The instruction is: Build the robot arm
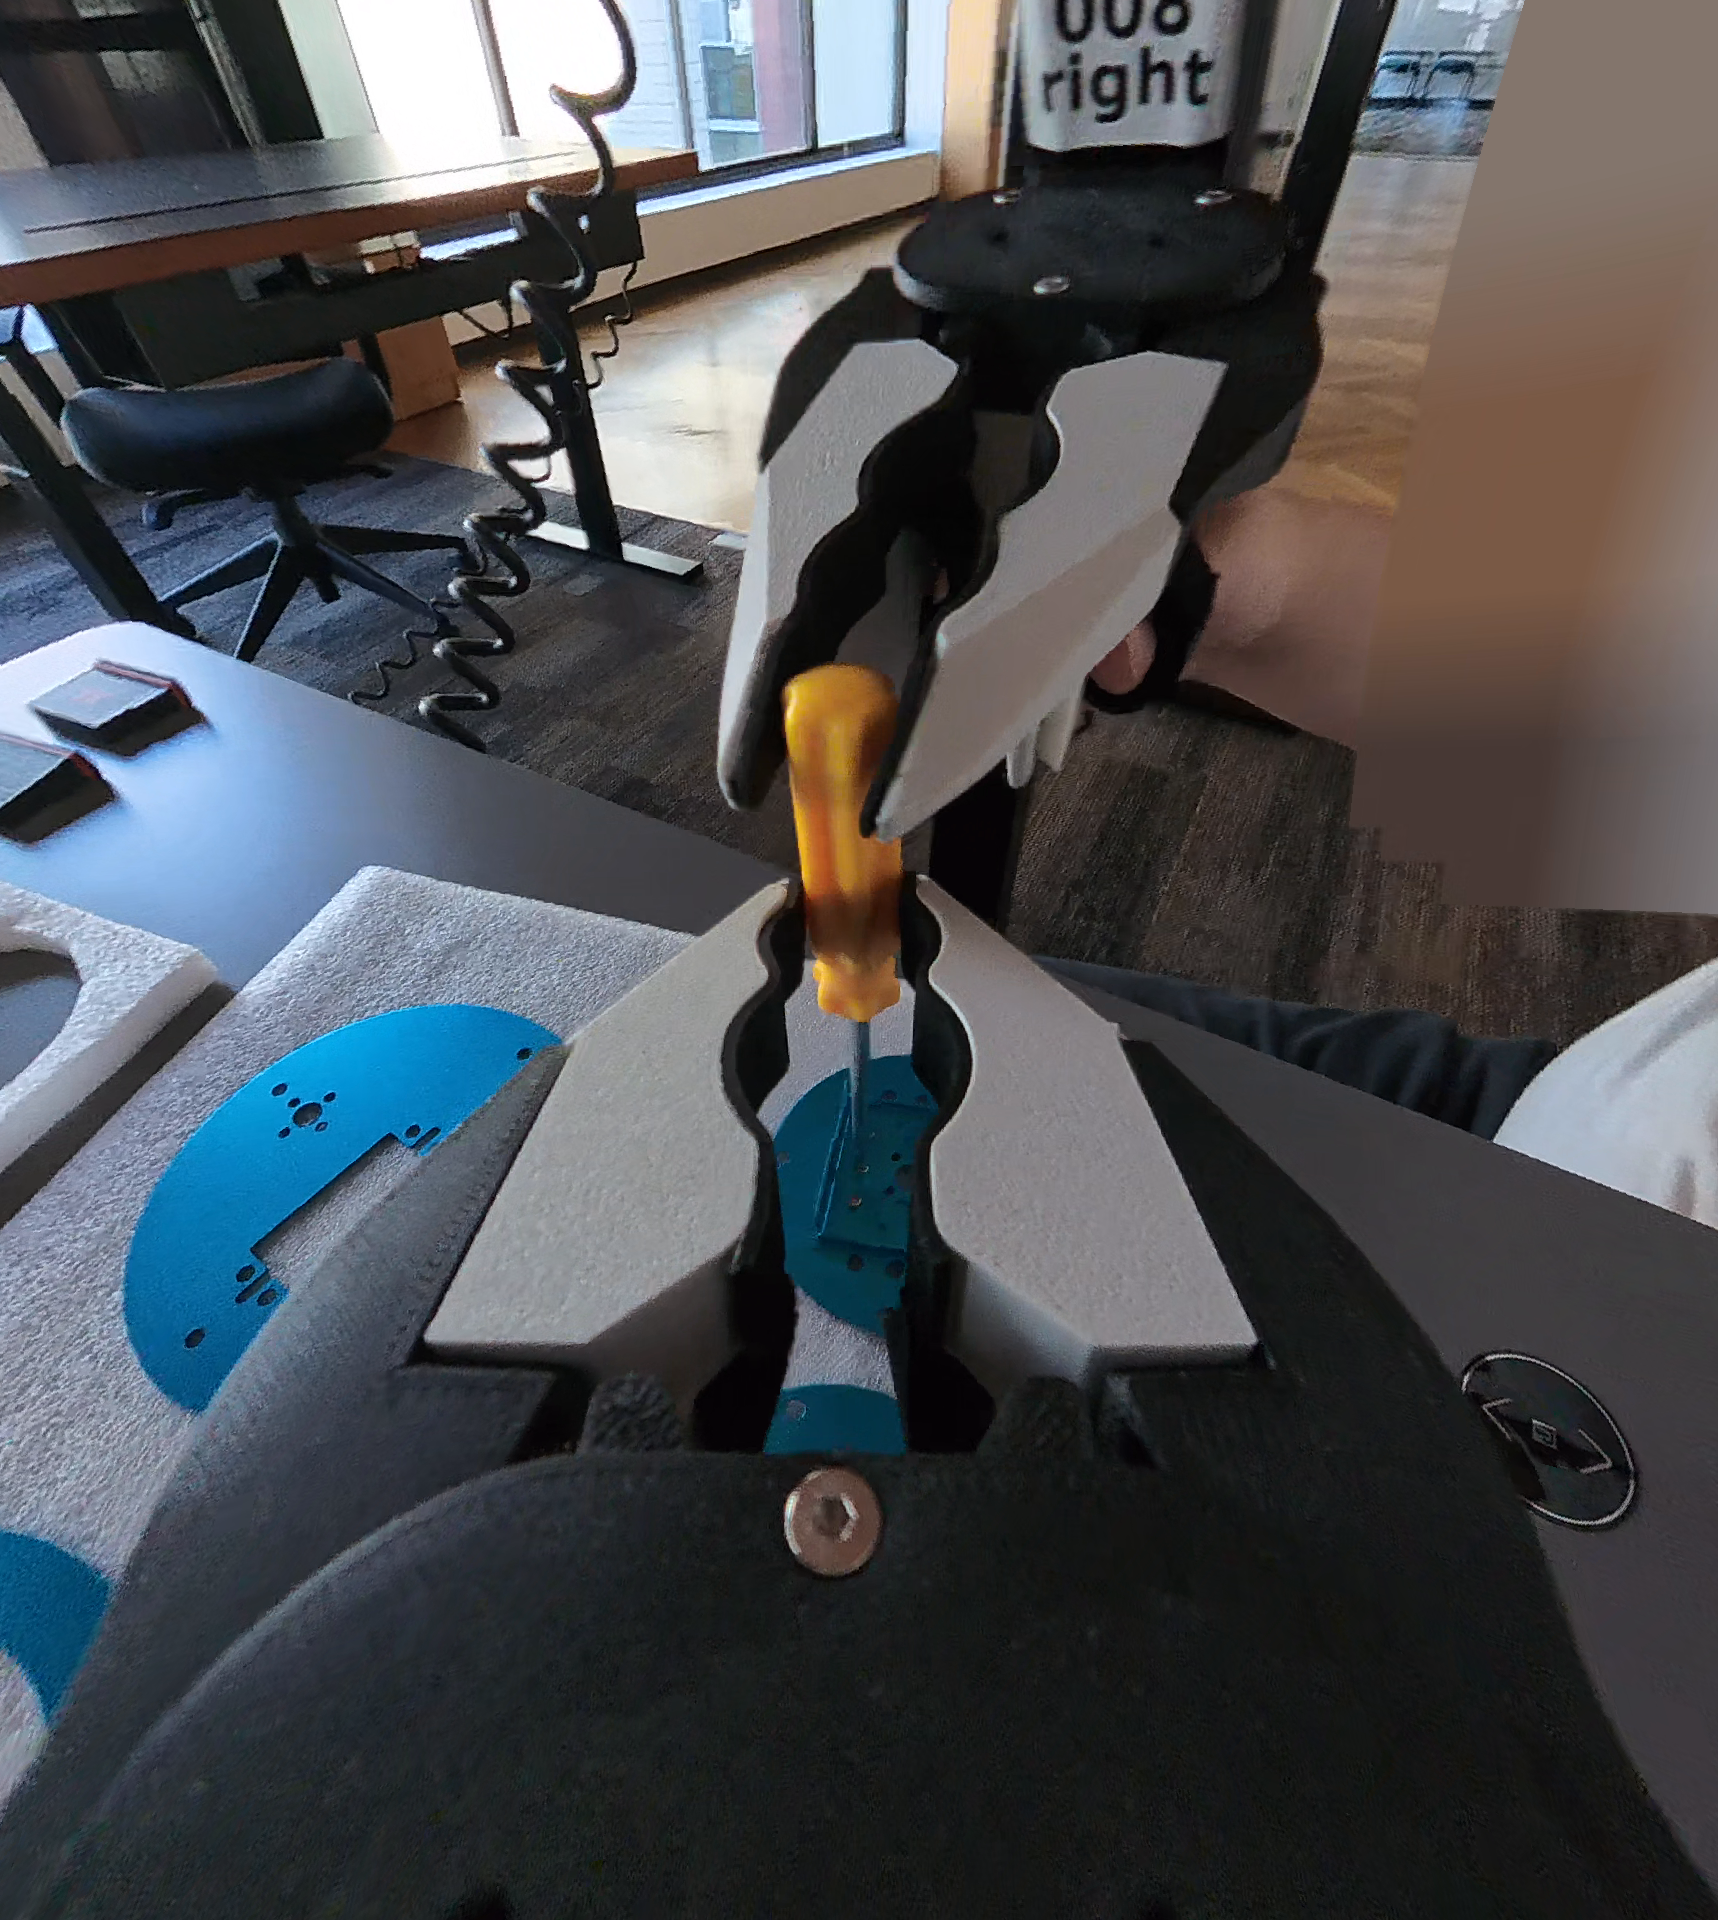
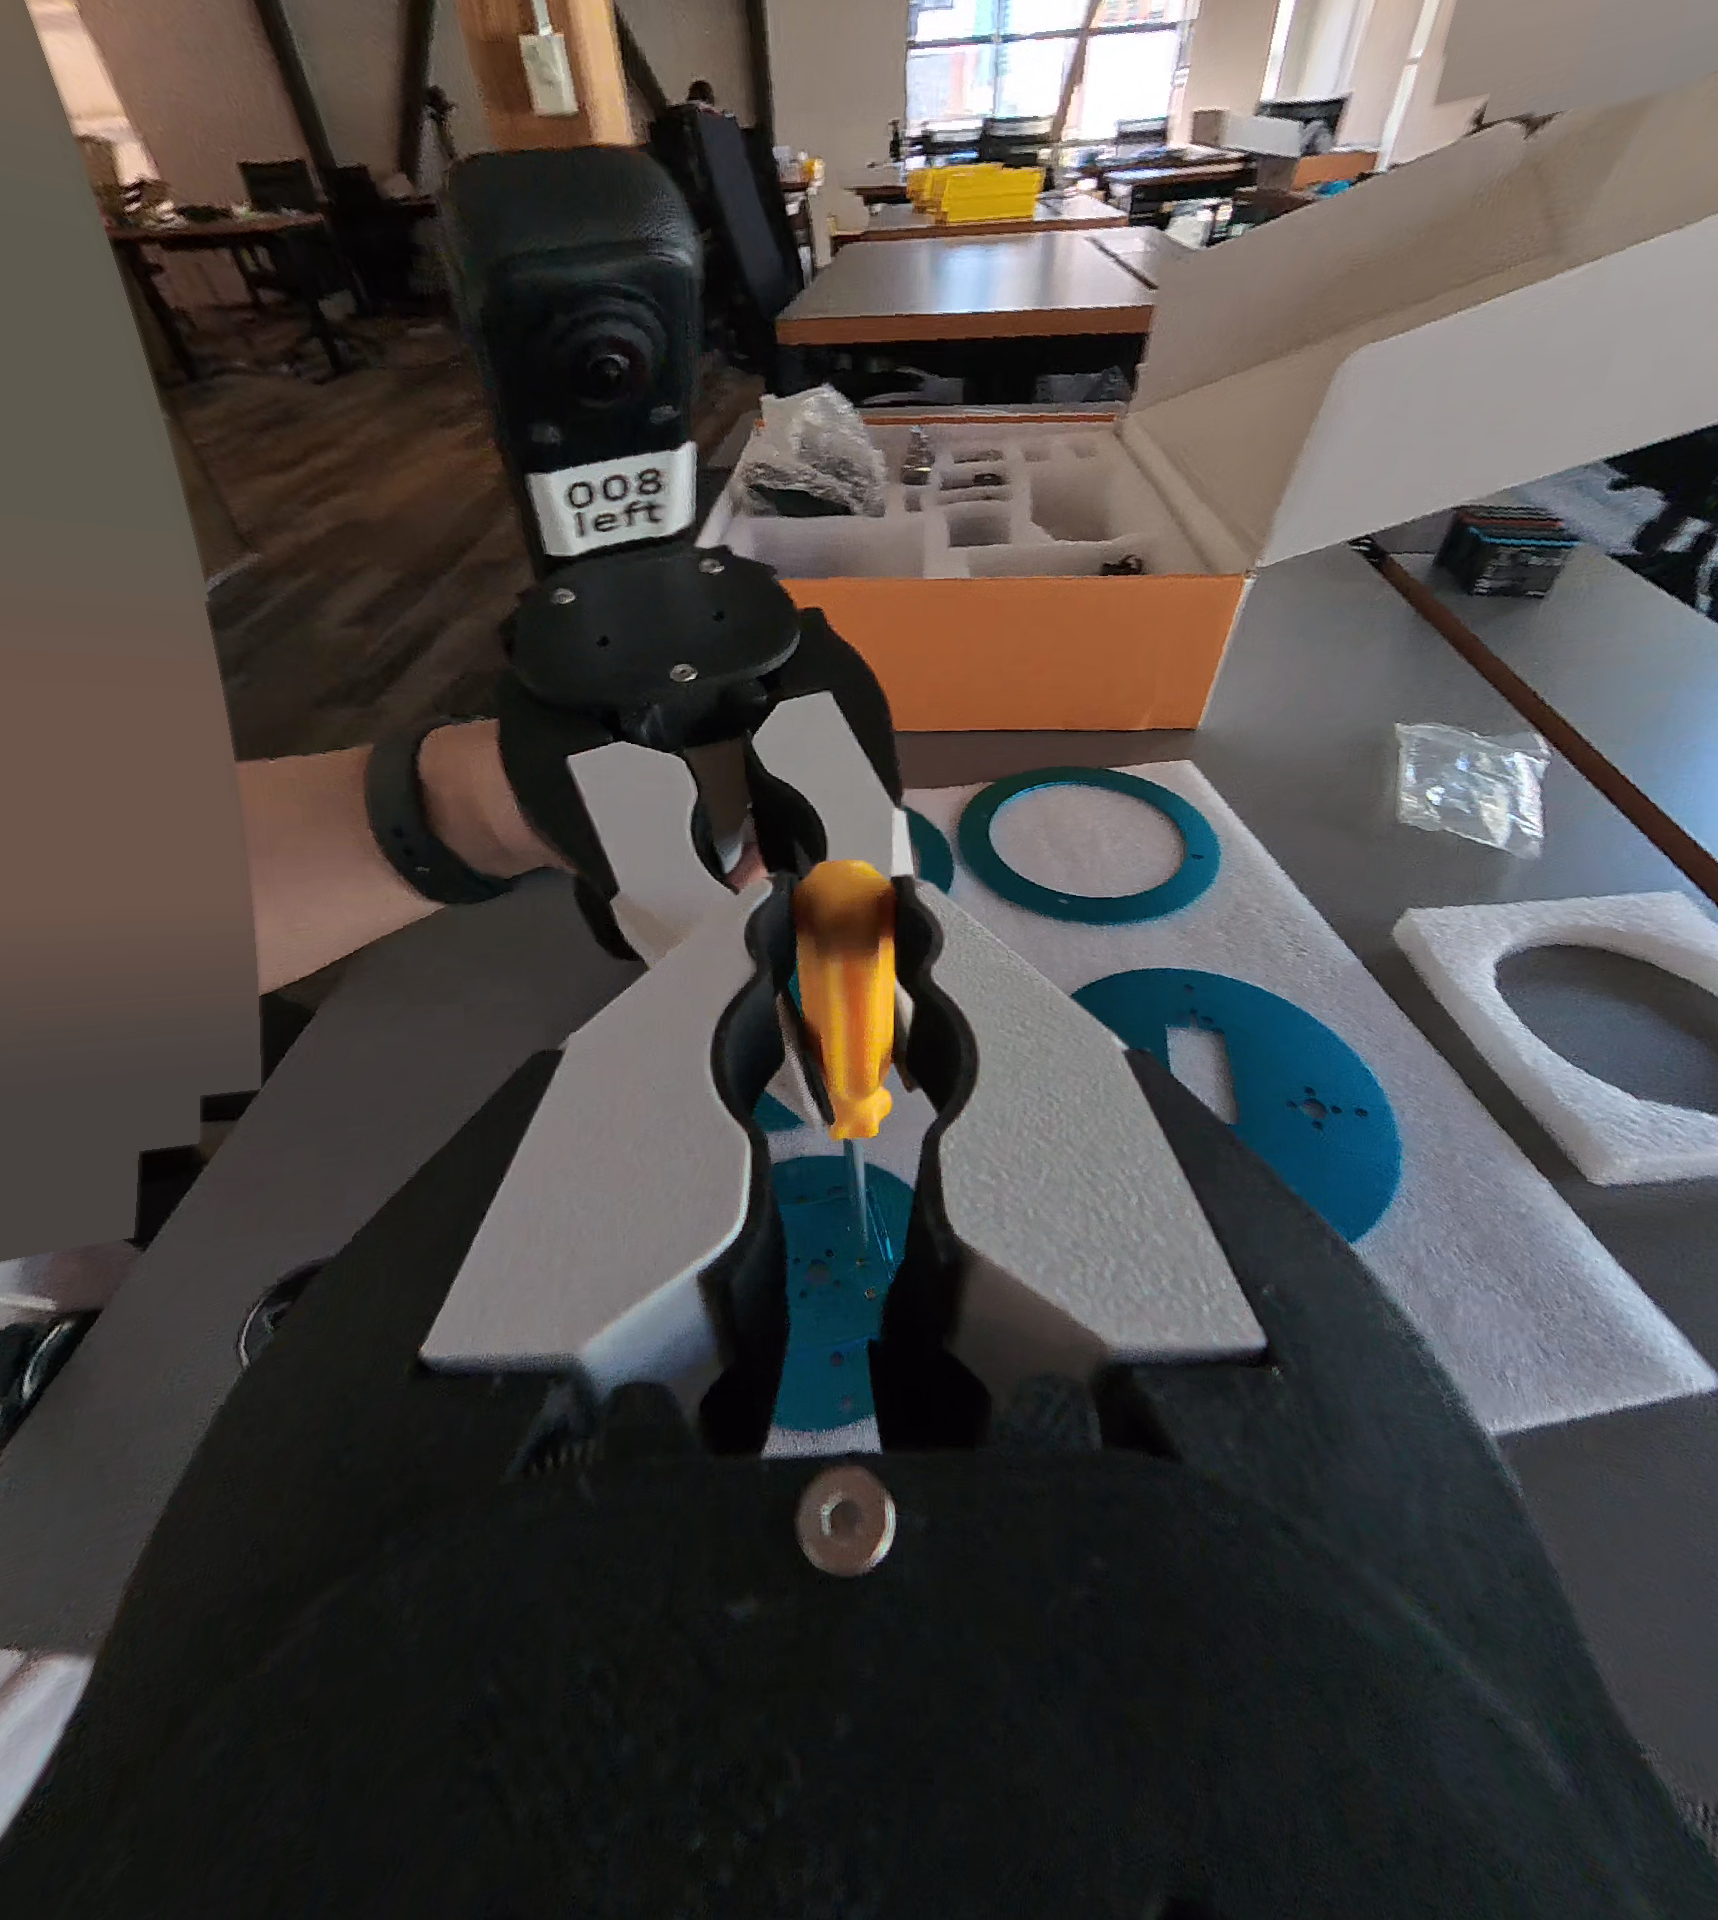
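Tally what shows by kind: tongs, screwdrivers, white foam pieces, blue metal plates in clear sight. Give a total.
Tongs: 2 (left tongs, right tongs)
Screwdriver: 1
White foam pieces: 2 (foam sheet, foam frame with an oval hole)
Blue plates: 3 (ring, cut-out disc, disc under the screwdriver); further blue slivers are too hidden to count
Total: 8

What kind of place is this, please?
Probably an open-plan office or workshop: rows of long desks, a black stool on carpet, and a kit box with blue metal plates laid on foam.
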`<state>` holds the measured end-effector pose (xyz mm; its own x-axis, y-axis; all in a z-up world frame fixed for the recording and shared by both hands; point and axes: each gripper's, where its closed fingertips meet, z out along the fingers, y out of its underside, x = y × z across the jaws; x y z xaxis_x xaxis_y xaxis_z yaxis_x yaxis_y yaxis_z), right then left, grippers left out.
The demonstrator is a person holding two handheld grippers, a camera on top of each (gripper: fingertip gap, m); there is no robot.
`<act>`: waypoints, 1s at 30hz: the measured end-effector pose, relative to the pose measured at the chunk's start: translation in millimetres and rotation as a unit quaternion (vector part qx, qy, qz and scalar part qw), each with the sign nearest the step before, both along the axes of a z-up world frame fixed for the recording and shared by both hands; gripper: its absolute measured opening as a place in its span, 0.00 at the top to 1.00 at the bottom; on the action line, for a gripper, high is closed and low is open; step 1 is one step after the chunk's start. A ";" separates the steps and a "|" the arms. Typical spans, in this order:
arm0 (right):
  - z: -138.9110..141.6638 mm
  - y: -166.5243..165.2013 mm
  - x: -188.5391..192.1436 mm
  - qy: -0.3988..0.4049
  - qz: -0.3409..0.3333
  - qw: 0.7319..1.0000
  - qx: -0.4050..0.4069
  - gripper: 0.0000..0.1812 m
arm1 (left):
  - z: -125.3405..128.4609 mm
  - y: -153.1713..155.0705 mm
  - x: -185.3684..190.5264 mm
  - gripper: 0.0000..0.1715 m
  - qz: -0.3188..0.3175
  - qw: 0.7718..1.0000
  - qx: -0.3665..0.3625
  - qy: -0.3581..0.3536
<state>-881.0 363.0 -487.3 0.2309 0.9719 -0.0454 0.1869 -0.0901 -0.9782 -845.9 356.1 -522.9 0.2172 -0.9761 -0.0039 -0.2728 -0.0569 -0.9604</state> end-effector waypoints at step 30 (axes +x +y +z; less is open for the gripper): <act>3.7 -1.9 1.0 0.001 -0.085 0.996 -0.003 0.90 | 0.7 -2.8 -2.4 0.90 0.011 1.000 0.022 0.010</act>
<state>-880.0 361.1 -483.6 0.3927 0.9182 -0.0528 0.1655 -0.1270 -0.9780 -848.3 353.4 -522.1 0.2376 -0.9700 -0.0506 -0.2904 -0.0212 -0.9567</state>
